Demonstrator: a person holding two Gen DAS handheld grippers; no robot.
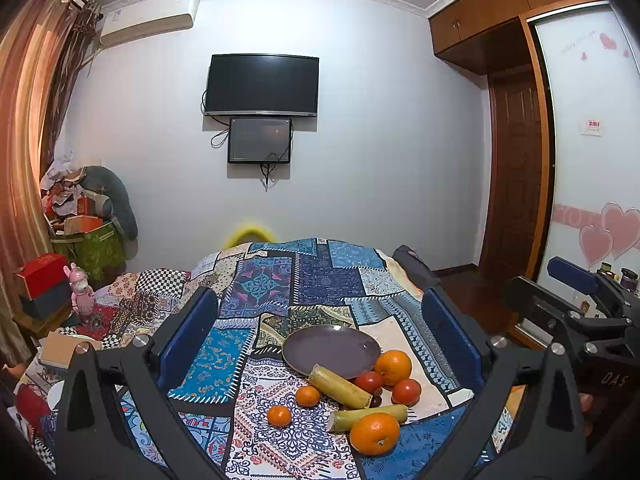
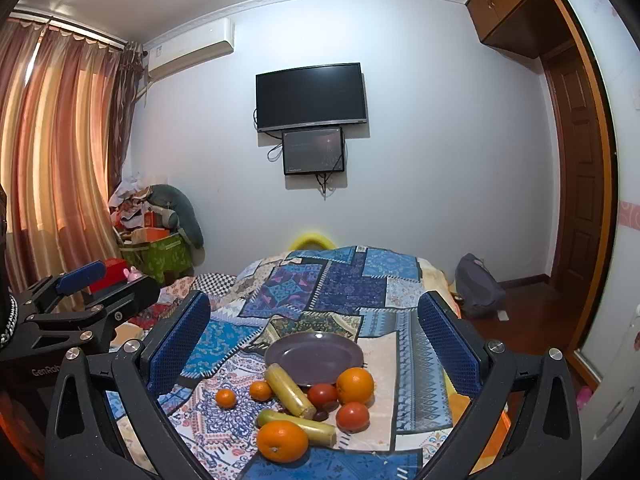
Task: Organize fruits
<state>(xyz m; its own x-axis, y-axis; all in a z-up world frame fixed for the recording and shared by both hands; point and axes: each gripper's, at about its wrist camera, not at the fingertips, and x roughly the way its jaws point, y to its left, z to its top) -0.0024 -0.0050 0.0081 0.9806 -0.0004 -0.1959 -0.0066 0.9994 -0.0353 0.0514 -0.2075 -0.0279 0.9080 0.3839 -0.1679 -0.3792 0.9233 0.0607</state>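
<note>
A purple plate (image 1: 332, 346) (image 2: 316, 354) lies empty on the patchwork cloth. In front of it lie two large oranges (image 1: 375, 434) (image 2: 282, 440), two small tangerines (image 1: 279, 415) (image 2: 225, 398), two red tomatoes (image 1: 406, 392) (image 2: 352, 416) and two yellow sugarcane pieces (image 1: 340, 386) (image 2: 290, 390). My left gripper (image 1: 320, 316) is open and empty, above and behind the fruit. My right gripper (image 2: 314, 316) is open and empty, at a similar height. Each gripper shows at the edge of the other's view.
The patterned cloth (image 1: 280, 280) covers a bed. A pink rabbit toy (image 1: 82, 292) and red boxes (image 1: 42, 268) stand at the left. A grey backpack (image 2: 478, 288) sits on the floor at the right, near a wooden door (image 2: 580, 184).
</note>
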